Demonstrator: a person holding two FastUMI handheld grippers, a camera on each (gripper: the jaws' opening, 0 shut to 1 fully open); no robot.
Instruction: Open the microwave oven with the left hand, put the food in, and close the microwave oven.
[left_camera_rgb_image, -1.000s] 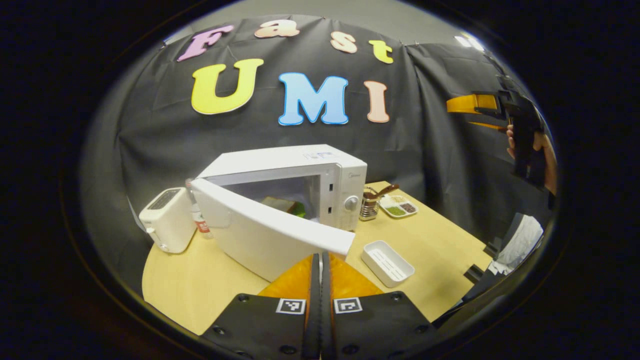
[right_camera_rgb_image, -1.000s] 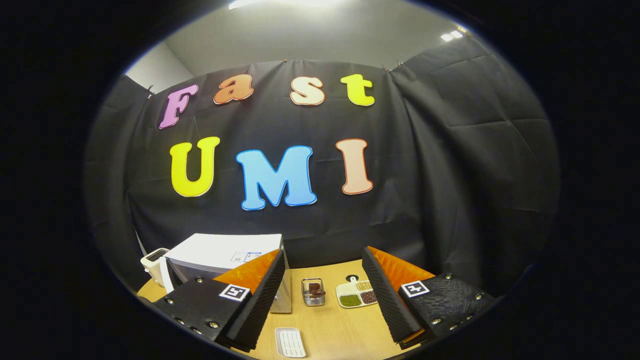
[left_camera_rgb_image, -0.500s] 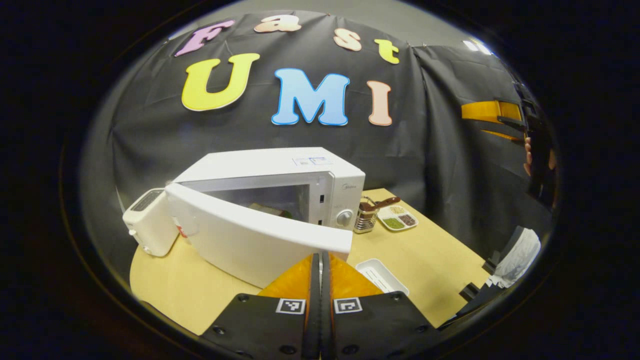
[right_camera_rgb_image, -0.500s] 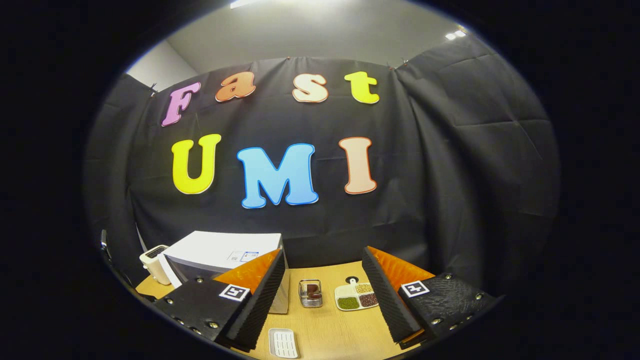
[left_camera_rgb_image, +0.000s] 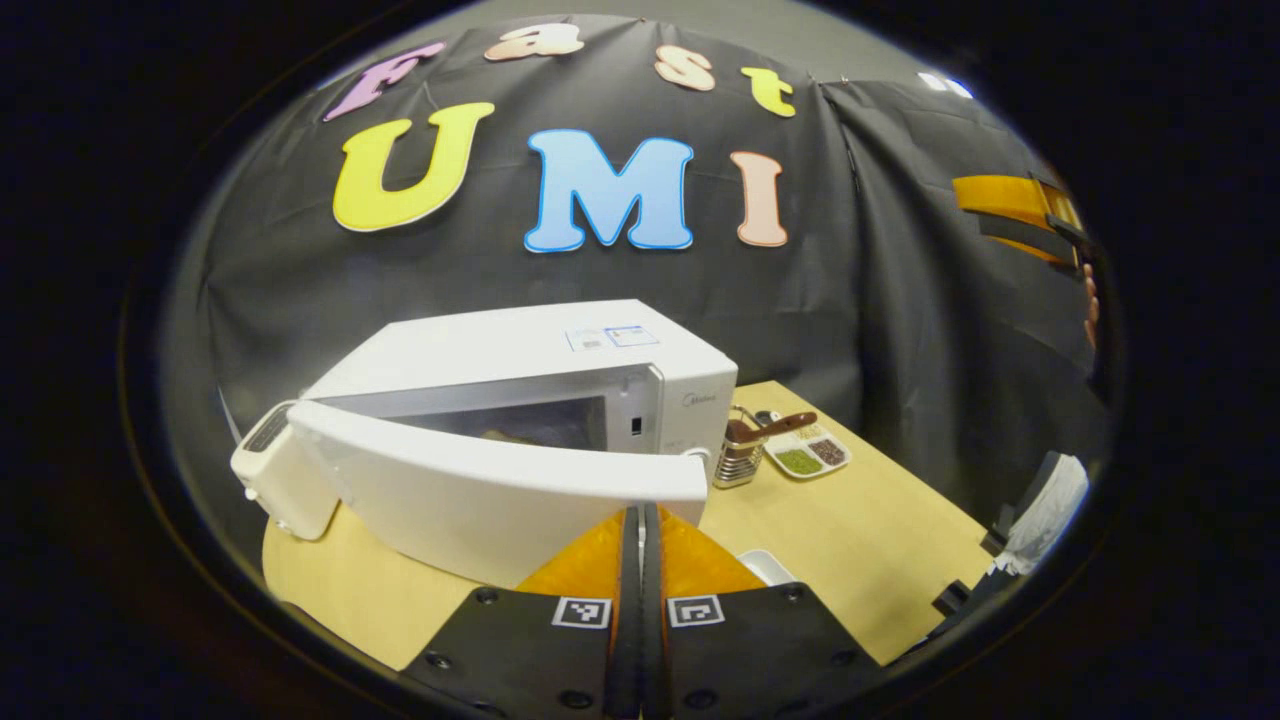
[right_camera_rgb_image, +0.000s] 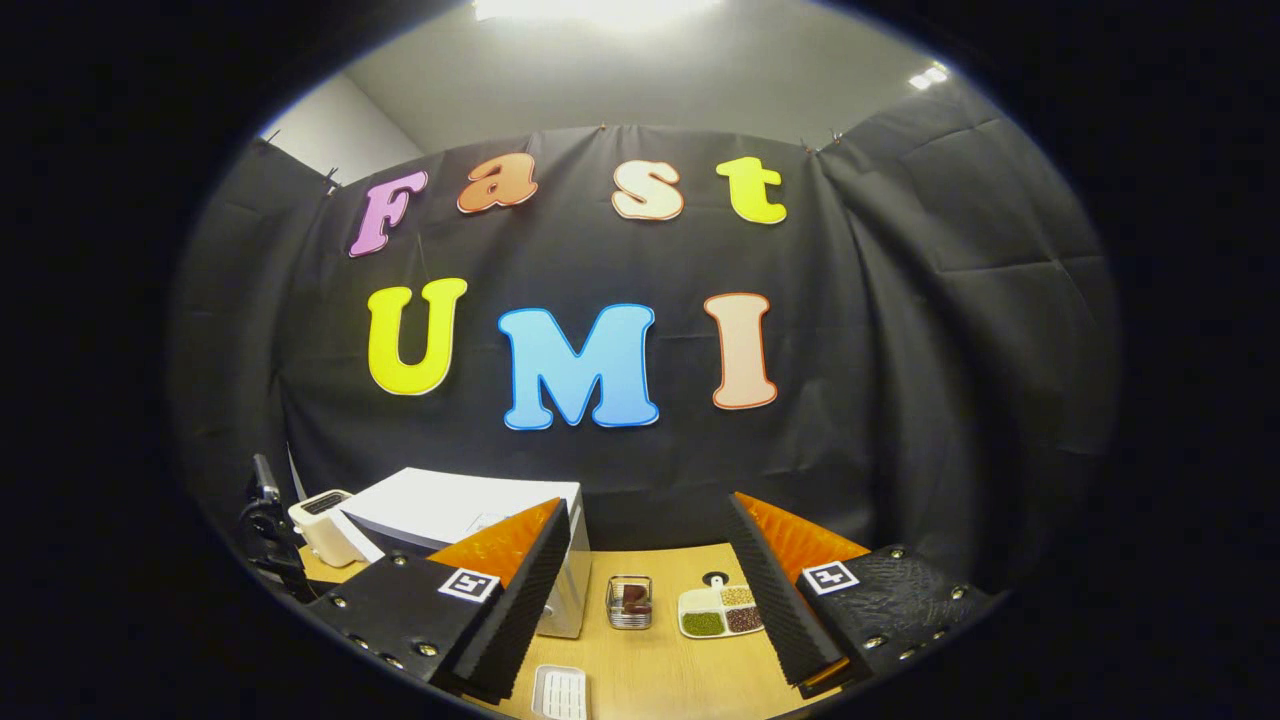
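jaws of left gripper (left_camera_rgb_image: 640, 520) pressed together w/ nothing between, tips at microwave door (left_camera_rgb_image: 500, 495) edge, prob. to push it shut. food (left_camera_rgb_image: 500, 436) sits inside microwave (left_camera_rgb_image: 520, 350). right gripper (right_camera_rgb_image: 645, 590) jaws apart, idle above tabletop (right_camera_rgb_image: 650, 670).

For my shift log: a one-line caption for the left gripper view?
Shut left tongs at the half-open microwave door, food inside.

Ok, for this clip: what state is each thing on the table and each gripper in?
Microwave door: partly open, swung toward shut.
Food: inside the microwave, barely visible.
Left gripper: shut, tips at the door's edge.
Right gripper: open, empty, raised.
White tray: empty.
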